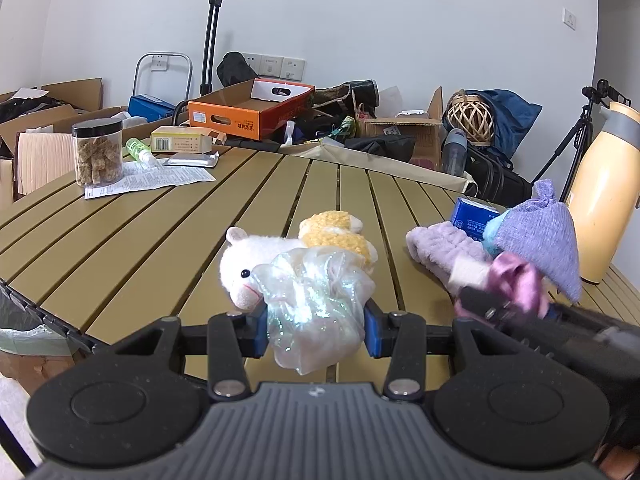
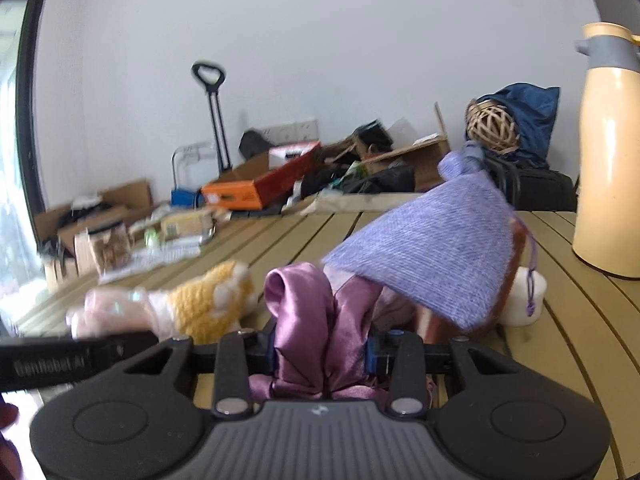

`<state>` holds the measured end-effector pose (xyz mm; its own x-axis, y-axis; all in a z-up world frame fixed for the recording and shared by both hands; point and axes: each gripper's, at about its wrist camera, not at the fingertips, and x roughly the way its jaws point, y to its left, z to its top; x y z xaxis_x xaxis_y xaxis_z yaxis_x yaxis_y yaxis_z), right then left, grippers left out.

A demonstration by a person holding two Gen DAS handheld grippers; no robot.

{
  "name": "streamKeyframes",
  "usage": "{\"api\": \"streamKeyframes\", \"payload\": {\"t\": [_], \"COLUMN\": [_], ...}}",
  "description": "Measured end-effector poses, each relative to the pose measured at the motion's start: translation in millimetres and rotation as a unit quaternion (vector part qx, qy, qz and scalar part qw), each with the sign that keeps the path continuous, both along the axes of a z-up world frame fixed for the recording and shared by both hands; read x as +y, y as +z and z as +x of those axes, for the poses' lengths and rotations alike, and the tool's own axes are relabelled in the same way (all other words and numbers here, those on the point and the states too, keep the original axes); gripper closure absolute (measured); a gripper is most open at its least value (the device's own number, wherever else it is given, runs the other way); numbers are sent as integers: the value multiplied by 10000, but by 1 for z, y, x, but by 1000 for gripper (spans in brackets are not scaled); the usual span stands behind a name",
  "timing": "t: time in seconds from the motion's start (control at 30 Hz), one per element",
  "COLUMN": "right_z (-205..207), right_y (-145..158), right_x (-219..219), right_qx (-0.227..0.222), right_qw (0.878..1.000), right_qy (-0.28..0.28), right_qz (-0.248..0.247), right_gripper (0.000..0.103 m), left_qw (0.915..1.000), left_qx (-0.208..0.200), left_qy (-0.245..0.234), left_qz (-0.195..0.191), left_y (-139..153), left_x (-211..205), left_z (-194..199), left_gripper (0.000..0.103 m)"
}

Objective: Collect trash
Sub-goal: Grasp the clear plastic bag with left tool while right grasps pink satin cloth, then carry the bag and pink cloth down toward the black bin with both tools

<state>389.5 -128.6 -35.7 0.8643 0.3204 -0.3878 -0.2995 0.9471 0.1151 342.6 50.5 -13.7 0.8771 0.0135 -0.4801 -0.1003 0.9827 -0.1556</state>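
My left gripper [image 1: 316, 330] is shut on a crumpled clear iridescent plastic wrapper [image 1: 316, 300], held just above the tan slatted table [image 1: 160, 240]. Right behind it lies a white plush animal [image 1: 244, 264] with a yellow woolly body [image 1: 332, 232]. My right gripper [image 2: 320, 354] is shut on a bunched purple satin cloth [image 2: 304, 312] that fills the gap between its blue pads. In the left wrist view that cloth [image 1: 516, 280] shows blurred at the right. A lavender knitted pouch [image 2: 432, 248] hangs over the satin cloth. My left gripper's wrapper [image 2: 112, 312] appears at the left of the right wrist view.
A cream thermos [image 1: 604, 196] stands at the table's right edge. A blue tissue pack [image 1: 472, 216] and a fuzzy lavender band [image 1: 444, 248] lie near the pouch. A snack jar [image 1: 98, 152], leaflets and a small box sit far left. Cardboard boxes and bags crowd the floor behind.
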Motion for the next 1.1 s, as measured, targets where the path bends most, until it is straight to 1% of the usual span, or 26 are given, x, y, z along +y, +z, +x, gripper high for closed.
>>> {"api": "streamKeyframes", "payload": {"t": [0.1, 0.13, 0.17, 0.23, 0.43, 0.5, 0.53, 0.57, 0.6, 0.67, 0.73, 0.93, 1.1], "right_z": [3, 3, 2, -1, -11, -11, -11, -12, -12, -12, -13, -19, -31], "right_y": [-8, -10, -10, -9, -10, -11, -11, -11, -10, -9, -6, 5, 17], "right_x": [9, 11, 13, 14, 12, 11, 11, 11, 11, 10, 8, -1, -7], "right_qx": [187, 203, 195, 179, 206, 221, 221, 222, 213, 178, 121, -124, -249], "right_qw": [9996, 9994, 9993, 9992, 9984, 9983, 9983, 9983, 9983, 9985, 9990, 9998, 9997], "right_qy": [148, 167, 171, 178, 148, 157, 158, 176, 181, 188, 151, 34, 78], "right_qz": [-158, -204, -253, -296, -499, -519, -516, -511, -506, -482, -403, -177, -22], "right_gripper": [63, 60, 52, 41, 34, 34, 38, 47, 49, 59, 63, 64, 64], "left_qw": [10000, 10000, 10000, 10000, 10000, 10000, 10000, 10000, 10000, 10000, 10000, 10000, 9999], "left_qx": [2, 3, 2, 0, -26, -26, -27, -27, -26, -23, -26, -64, -100], "left_qy": [0, -1, 0, 5, 15, 16, 14, 19, 23, 28, 30, 5, -24], "left_qz": [3, -1, -2, -7, -45, -45, -46, -45, -45, -58, -66, -68, -79], "left_y": [0, 0, 0, 0, 2, 2, 2, 2, 2, 2, 3, 4, 6], "left_x": [0, 0, 0, 0, 1, 0, 0, 0, 0, 1, 1, 2, 0], "left_z": [0, 0, 0, 0, -2, -2, -2, -2, -1, -1, -1, -2, -6], "left_gripper": [59, 59, 59, 59, 59, 59, 59, 59, 59, 59, 59, 59, 59]}}
